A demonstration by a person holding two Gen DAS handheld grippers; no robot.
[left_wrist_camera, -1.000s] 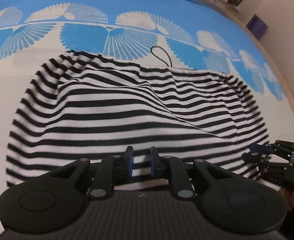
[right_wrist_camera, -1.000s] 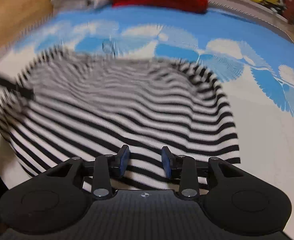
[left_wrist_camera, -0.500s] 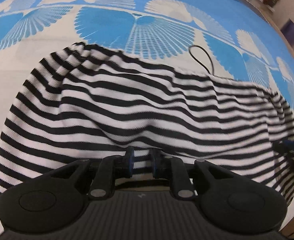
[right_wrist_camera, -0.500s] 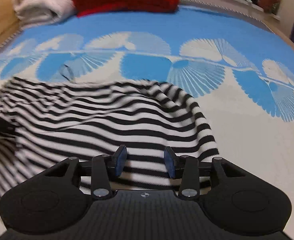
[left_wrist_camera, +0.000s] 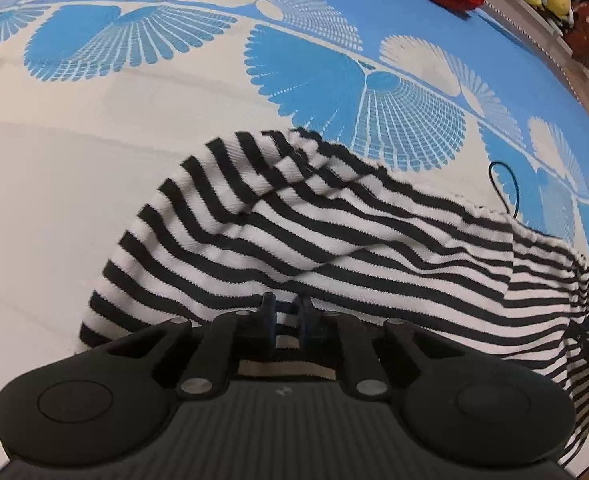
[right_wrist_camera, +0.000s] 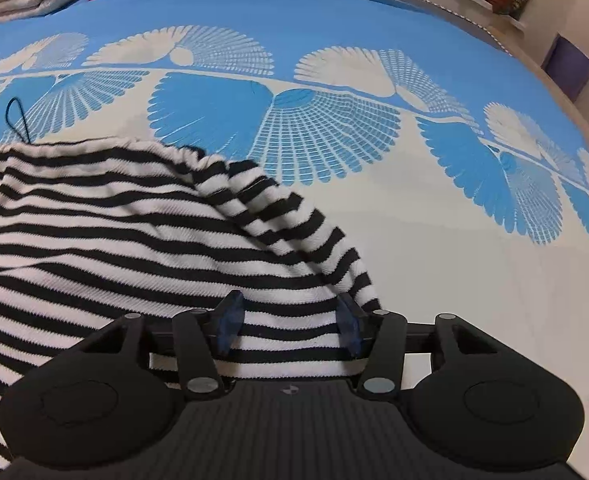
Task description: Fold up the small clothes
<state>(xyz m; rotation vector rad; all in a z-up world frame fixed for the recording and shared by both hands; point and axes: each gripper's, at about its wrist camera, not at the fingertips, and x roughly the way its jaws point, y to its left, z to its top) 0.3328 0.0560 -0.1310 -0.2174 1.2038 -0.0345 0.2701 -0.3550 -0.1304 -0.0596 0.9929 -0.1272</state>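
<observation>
Your left gripper (left_wrist_camera: 285,314) is clenched on the near hem of the striped garment (left_wrist_camera: 334,248), its jaws having just been closing with a fold of cloth pinched between them. From there the fabric runs away toward twelve o'clock and spreads out to three o'clock, draped and rumpled across the bed cover (left_wrist_camera: 94,140) with its blue fan print. Your right gripper (right_wrist_camera: 288,320) stands released: its jaws have just been opening, the blue pads (right_wrist_camera: 228,316) set apart on either side of the hem without pressing it, so the cloth lies between them but is not held. In that view the garment's bulk lies from nine to eleven o'clock, and its outer corner rolls over into a loose flap at about one o'clock. The garment's long axis runs across, from one gripper to the other, so any fold away from you turns on the near hem being carried toward twelve o'clock, up to the far edge where a thin black loop (left_wrist_camera: 504,188) pokes out. Only your left side holds that hem now; I judge the right must re-grip its corner first, or the cloth will skew.
</observation>
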